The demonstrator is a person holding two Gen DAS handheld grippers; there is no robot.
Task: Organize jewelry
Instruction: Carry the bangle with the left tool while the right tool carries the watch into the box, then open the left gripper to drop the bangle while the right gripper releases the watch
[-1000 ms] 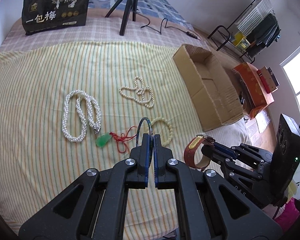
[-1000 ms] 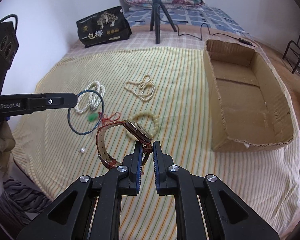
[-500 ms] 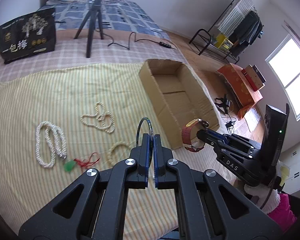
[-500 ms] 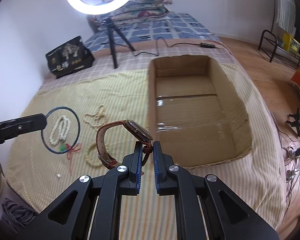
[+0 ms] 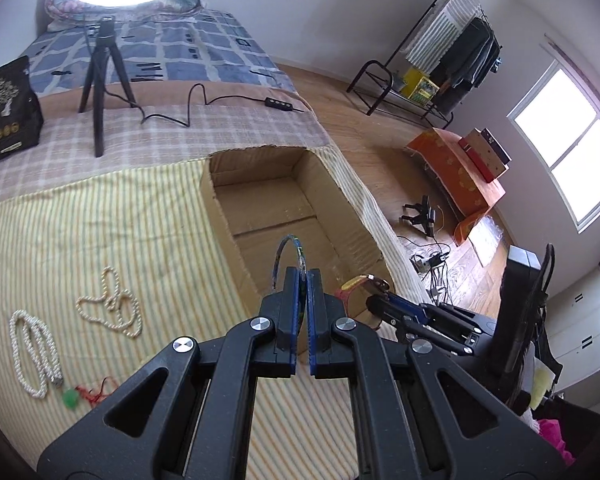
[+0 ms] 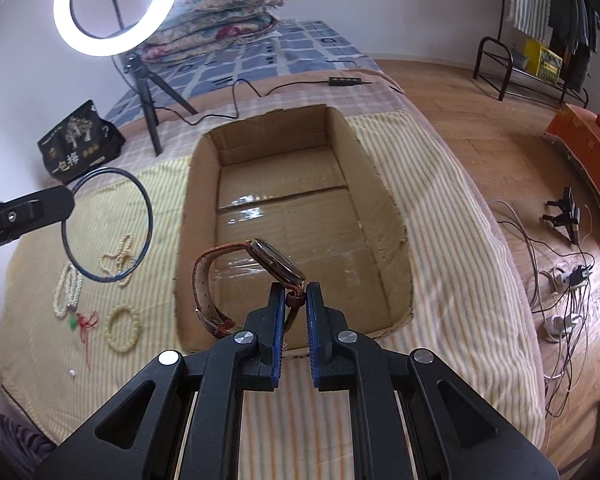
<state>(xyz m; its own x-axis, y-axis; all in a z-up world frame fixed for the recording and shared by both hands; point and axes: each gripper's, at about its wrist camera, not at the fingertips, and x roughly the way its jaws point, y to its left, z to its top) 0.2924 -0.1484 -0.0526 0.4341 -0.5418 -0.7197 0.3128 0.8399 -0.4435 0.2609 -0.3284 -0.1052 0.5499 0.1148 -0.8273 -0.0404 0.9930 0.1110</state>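
My left gripper (image 5: 303, 276) is shut on a thin dark blue bangle (image 5: 286, 250), held in the air by the near left wall of an open cardboard box (image 5: 220, 216). The bangle also shows in the right wrist view (image 6: 148, 216). My right gripper (image 6: 293, 292) is shut on the strap of a brown-strapped watch (image 6: 278, 262), held above the near end of the box (image 6: 392, 208). On the striped cloth lie a white pearl necklace (image 5: 30, 354), a cream bead necklace (image 5: 114, 312), a cream bead bracelet (image 6: 123, 328) and a green pendant on red cord (image 5: 71, 397).
A ring light on a tripod (image 6: 148, 92) and a black snack bag (image 6: 78, 142) stand behind the cloth. A small loose pearl (image 6: 72, 373) lies near the cloth's front edge. The bed edge drops to a wooden floor with cables (image 6: 564, 280) on the right.
Both grippers have moved right and forward with their loads, from above the cloth to the box. The box now fills the middle of both views. Both grips are unchanged.
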